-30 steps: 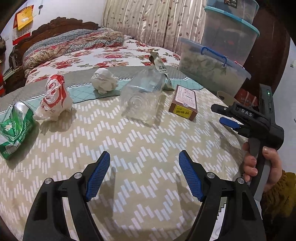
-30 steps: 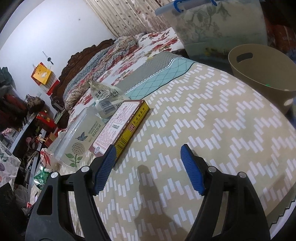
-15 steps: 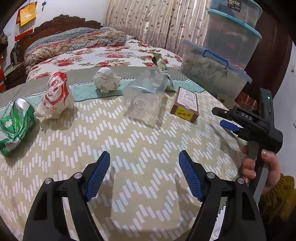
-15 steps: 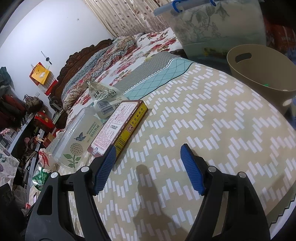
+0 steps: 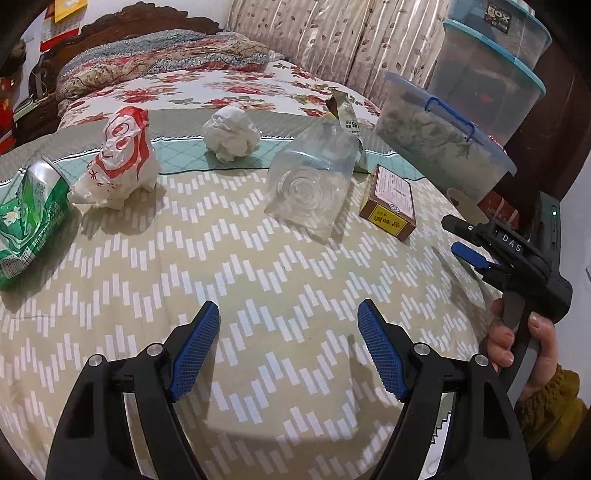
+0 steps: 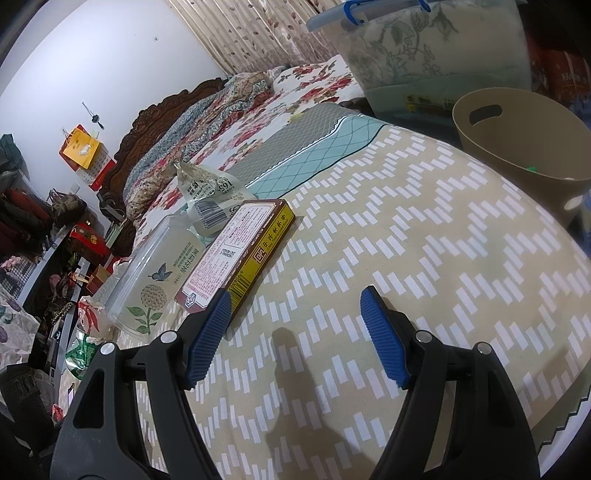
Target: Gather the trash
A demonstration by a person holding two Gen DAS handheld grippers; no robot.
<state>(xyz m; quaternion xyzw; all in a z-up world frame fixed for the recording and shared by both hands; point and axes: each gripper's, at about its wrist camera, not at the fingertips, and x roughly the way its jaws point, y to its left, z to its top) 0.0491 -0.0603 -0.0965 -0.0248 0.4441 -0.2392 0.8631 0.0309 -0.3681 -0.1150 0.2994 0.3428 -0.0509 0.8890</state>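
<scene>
Trash lies across the bed's zigzag blanket [image 5: 258, 280]: a crushed green can [image 5: 26, 214] at far left, a red-and-white plastic bag [image 5: 118, 162], a crumpled white paper ball [image 5: 231, 136], a clear plastic bottle [image 5: 314, 181] on its side, a brown seasoning box [image 5: 391, 201] and a clear wrapper [image 5: 345, 114]. My left gripper [image 5: 288, 350] is open and empty above the blanket, well short of them. My right gripper [image 6: 295, 336] is open and empty, its left finger just by the near end of the box [image 6: 236, 251]. The bottle [image 6: 159, 273] lies beyond the box.
A beige bin [image 6: 524, 147] stands off the bed's right edge. Stacked clear storage boxes [image 5: 454, 129] stand behind it. Floral bedding and a carved headboard [image 5: 122, 22] fill the back. The right gripper's body [image 5: 517, 258] and the hand holding it show at the right.
The left view has shifted slightly forward and down toward the trash. The right gripper has edged a little closer to the box. Both stay open.
</scene>
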